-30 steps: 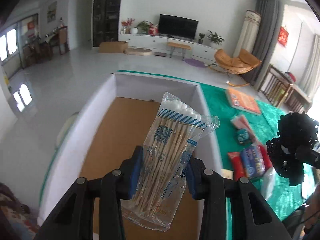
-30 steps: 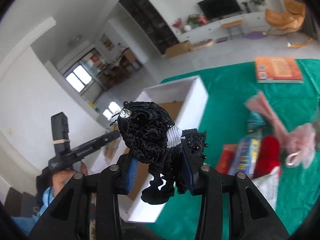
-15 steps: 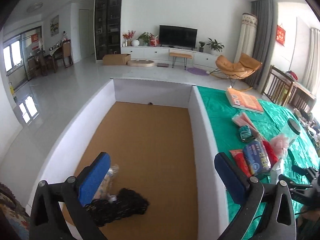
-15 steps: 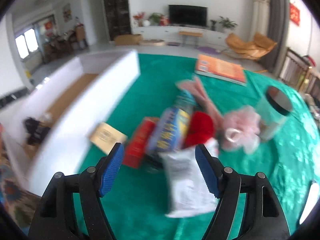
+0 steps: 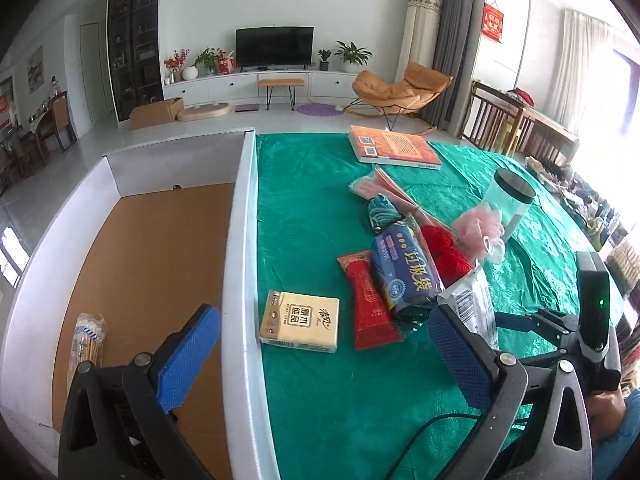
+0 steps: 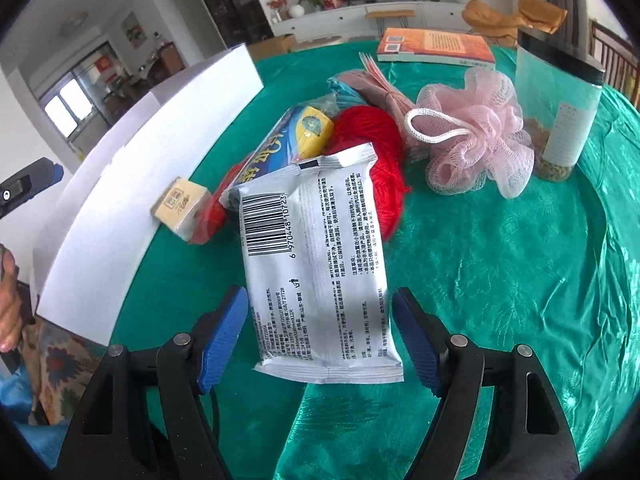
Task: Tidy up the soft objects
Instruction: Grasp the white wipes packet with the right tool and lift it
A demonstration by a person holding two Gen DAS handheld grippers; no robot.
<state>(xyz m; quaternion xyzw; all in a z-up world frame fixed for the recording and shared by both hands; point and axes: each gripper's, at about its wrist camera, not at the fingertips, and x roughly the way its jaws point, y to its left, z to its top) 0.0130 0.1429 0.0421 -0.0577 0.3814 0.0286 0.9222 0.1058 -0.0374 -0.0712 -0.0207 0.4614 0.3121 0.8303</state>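
Right gripper point(image 6: 320, 328): jaws stand apart and have just been opening. The white wipes packet point(image 6: 316, 264) lies between the two blue pads point(image 6: 224, 332), its near end level with them, a visible gap on each side; neither pad presses on it. The packet lies barcode side up on the green tablecloth point(image 6: 500, 280), its far end propped on the red yarn ball point(image 6: 376, 148) and the blue roll pack point(image 6: 280, 148).

Left gripper point(image 5: 324, 360): jaws spread wide, nothing between them. It straddles the white wall of the box point(image 5: 240, 240); the left pad is over the brown box floor, the right pad over the cloth. The tissue pack point(image 5: 300, 320) lies on the cloth just beside the box wall, ahead of the gripper and between the lines of its fingers, not touched. A red packet point(image 5: 368, 308) lies beside it, touching the blue roll pack.

Inside the box, the cotton swab packet point(image 5: 86, 344) rests on the floor against the left wall.

Further along the cloth: the pink bath pouf point(image 6: 476, 140) sits next to the yarn ball and against the clear jar point(image 6: 560, 108). An orange book point(image 6: 436, 48) lies at the far edge, well apart from both grippers.
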